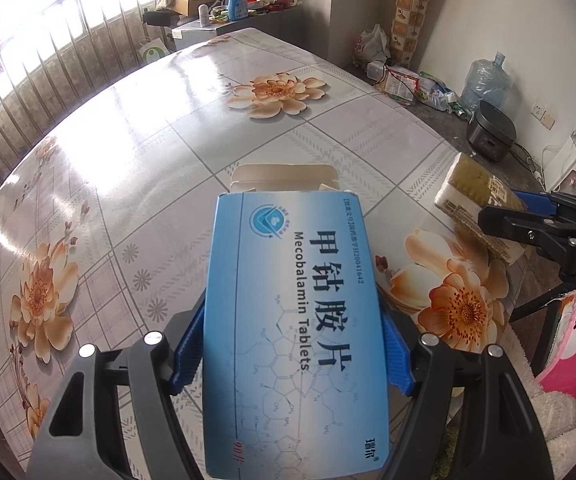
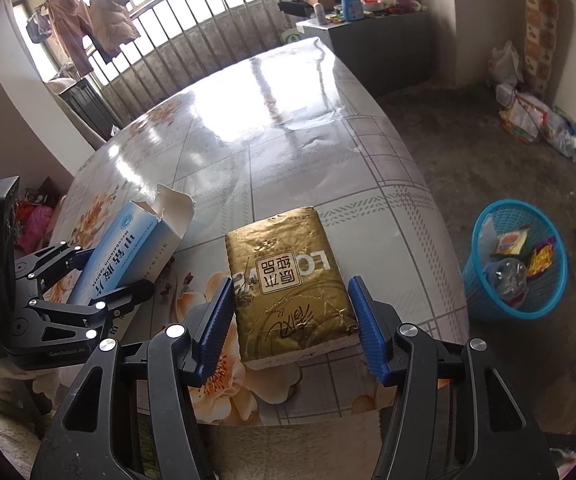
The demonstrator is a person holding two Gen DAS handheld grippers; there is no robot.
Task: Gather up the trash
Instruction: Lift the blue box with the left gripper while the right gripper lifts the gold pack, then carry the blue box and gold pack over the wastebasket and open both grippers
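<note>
Blue cardboard tablet box [image 1: 293, 320], flap open, clamped in left tool [image 1: 293, 344]; right tool [image 2: 291, 320] straddles crinkly gold tissue pack [image 2: 288, 280], contact unclear.

The blue medicine box [image 1: 293, 332] reads "甲钴胺片" and "Mecobalamin Tablets", with a red handwritten "90" near one end. The gold tissue pack [image 2: 288, 284] shows "原木纯品" — upside down. The left claw's [image 2: 100, 276] body carries "GenRobot.AI".

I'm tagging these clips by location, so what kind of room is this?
Probably a lived-in home dining or utility room: a table under a glossy floral plastic tablecloth, clothes hanging by the barred window, and a blue plastic mesh wastebasket on the bare concrete floor.
</note>
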